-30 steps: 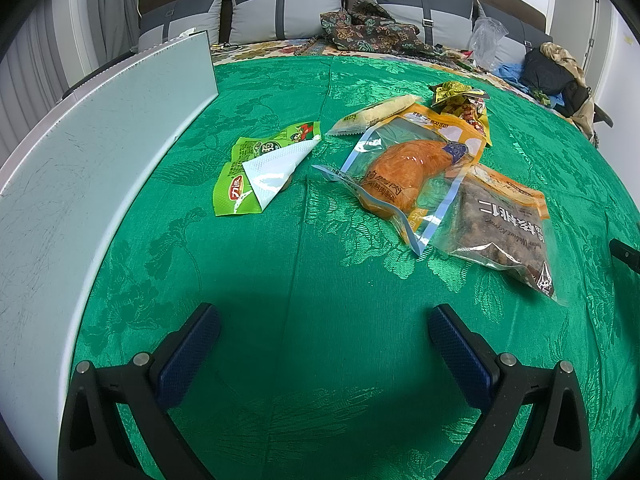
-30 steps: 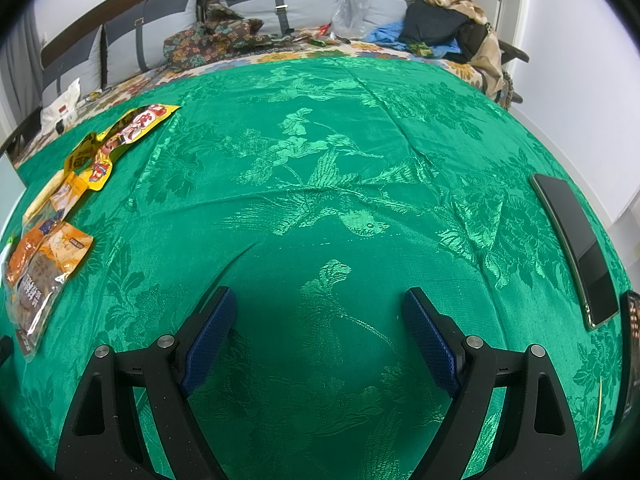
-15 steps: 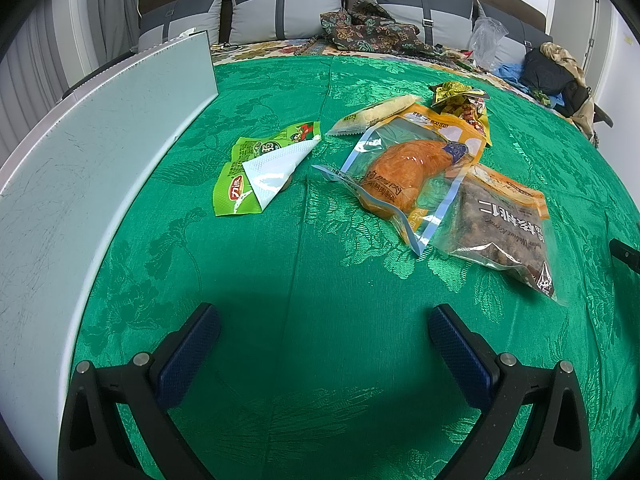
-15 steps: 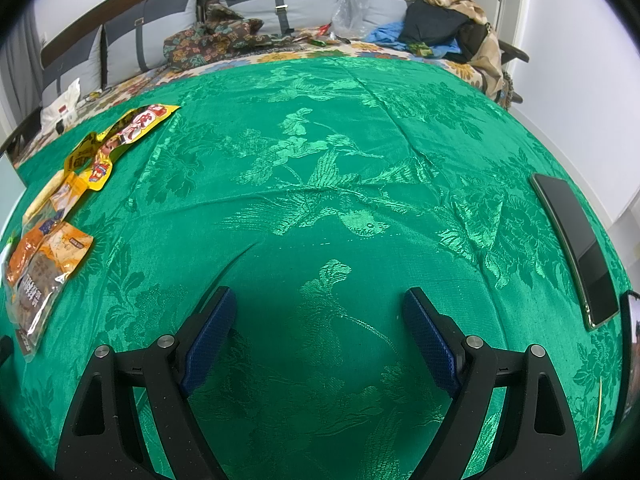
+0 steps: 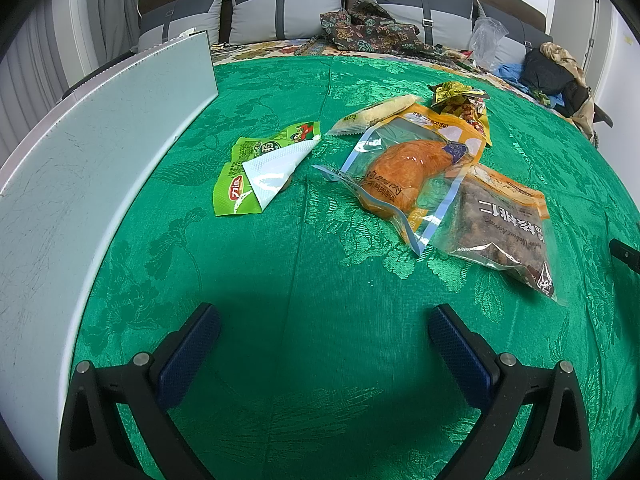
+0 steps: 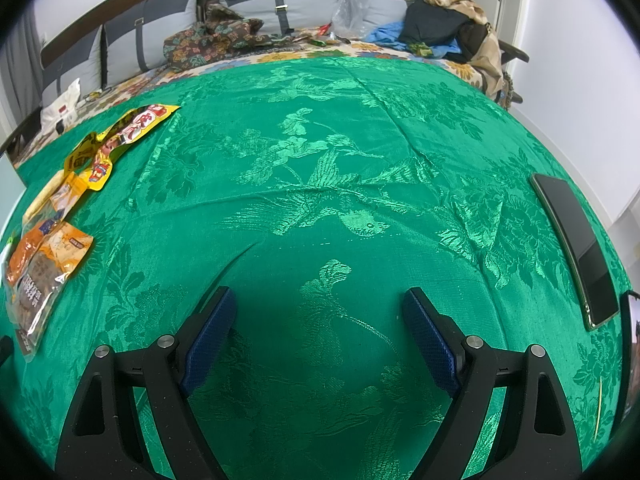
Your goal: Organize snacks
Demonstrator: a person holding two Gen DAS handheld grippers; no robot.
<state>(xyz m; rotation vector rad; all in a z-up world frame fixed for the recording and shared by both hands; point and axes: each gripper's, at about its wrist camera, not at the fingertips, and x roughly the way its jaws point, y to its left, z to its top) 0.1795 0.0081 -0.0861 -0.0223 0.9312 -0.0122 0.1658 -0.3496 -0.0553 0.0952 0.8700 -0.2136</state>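
Observation:
Several snack packs lie on the green tablecloth (image 5: 320,280). In the left wrist view a green pack with a folded white corner (image 5: 260,172) lies left of centre. An orange chicken-leg pack (image 5: 408,172) lies beside a walnut pack (image 5: 504,228), with a pale bread pack (image 5: 376,116) and a yellow pack (image 5: 460,104) behind. My left gripper (image 5: 324,336) is open and empty, well short of them. My right gripper (image 6: 316,320) is open and empty over bare cloth; the same packs show at its far left, walnut pack (image 6: 36,280) nearest and a yellow-red pack (image 6: 132,128) farther.
A tall white panel (image 5: 92,152) runs along the left side. A dark phone (image 6: 576,248) lies at the right edge of the cloth. A sofa with grey cushions (image 5: 288,12), clothes (image 6: 440,24) and a plastic bag stands behind.

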